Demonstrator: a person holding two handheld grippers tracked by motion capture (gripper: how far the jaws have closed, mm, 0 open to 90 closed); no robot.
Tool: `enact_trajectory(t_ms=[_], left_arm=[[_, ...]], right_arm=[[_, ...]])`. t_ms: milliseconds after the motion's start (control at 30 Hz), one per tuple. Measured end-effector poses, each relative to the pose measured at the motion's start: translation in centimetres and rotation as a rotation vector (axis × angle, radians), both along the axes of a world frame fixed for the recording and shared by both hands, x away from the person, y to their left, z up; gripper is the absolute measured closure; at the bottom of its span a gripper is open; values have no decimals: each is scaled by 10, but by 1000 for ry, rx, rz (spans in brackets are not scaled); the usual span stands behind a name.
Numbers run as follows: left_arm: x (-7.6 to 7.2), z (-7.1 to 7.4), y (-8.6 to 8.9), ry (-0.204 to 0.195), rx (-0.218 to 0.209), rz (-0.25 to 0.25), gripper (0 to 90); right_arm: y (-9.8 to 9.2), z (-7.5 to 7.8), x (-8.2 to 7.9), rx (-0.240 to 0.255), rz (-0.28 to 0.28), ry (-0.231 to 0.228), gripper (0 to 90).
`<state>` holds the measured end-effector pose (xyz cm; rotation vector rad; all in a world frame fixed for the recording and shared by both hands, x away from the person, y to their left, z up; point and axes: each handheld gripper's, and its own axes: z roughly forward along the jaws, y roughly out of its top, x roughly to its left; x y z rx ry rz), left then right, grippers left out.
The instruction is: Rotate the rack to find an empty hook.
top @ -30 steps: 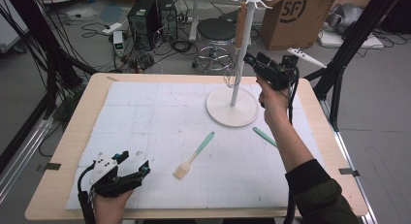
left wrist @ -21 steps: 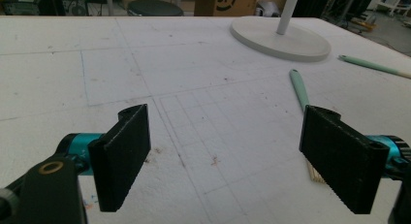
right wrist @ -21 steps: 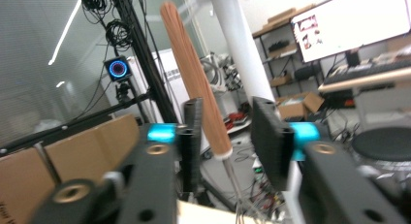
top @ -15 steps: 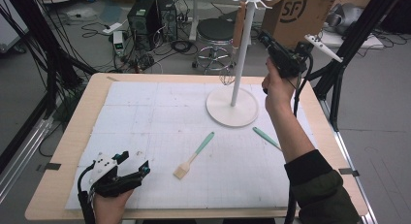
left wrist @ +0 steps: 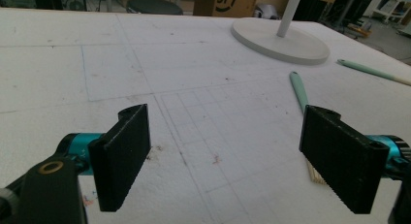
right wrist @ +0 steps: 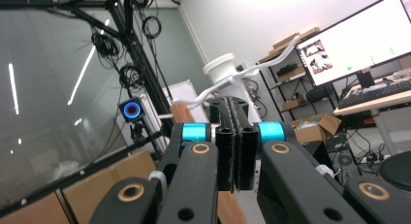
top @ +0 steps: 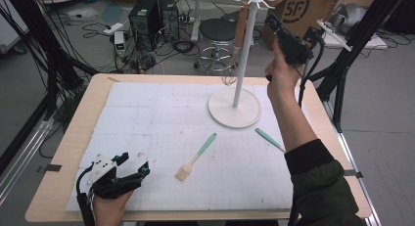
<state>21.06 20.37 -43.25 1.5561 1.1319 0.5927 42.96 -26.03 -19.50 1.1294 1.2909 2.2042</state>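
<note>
We see the white gridded mat (top: 161,123) beneath the hook stand (top: 235,106), left gripper (top: 128,169) wide, right gripper (top: 274,23) pressed closed, empty.

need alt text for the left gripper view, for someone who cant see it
The left gripper rests low over a white gridded mat, its two black jaws wide apart with nothing between them. Beyond lie a mint-handled brush, the round white stand base and a second mint-handled utensil.
</note>
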Motion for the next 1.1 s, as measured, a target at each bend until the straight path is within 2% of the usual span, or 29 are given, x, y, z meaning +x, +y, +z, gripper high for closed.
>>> enact_trajectory(t_ms=[33,333,633,900,1100], left_arm=[[0,0,0,1,0,0,192],[1,-2,2,8,-6,8,193],[2,-2,2,7,-4,1,194],[0,0,2,-1,-3,2,196],[1,0,2,-1,-4,4,196]], right_arm=[[-1,-1,2,-7,-8,-3,900],[-2,4,16,25,-5,-27,900],[2,7,13,10,9,-38,900],[21,8,6,-15,55,-53,900],[29,11,7,-31,75,-46,900]])
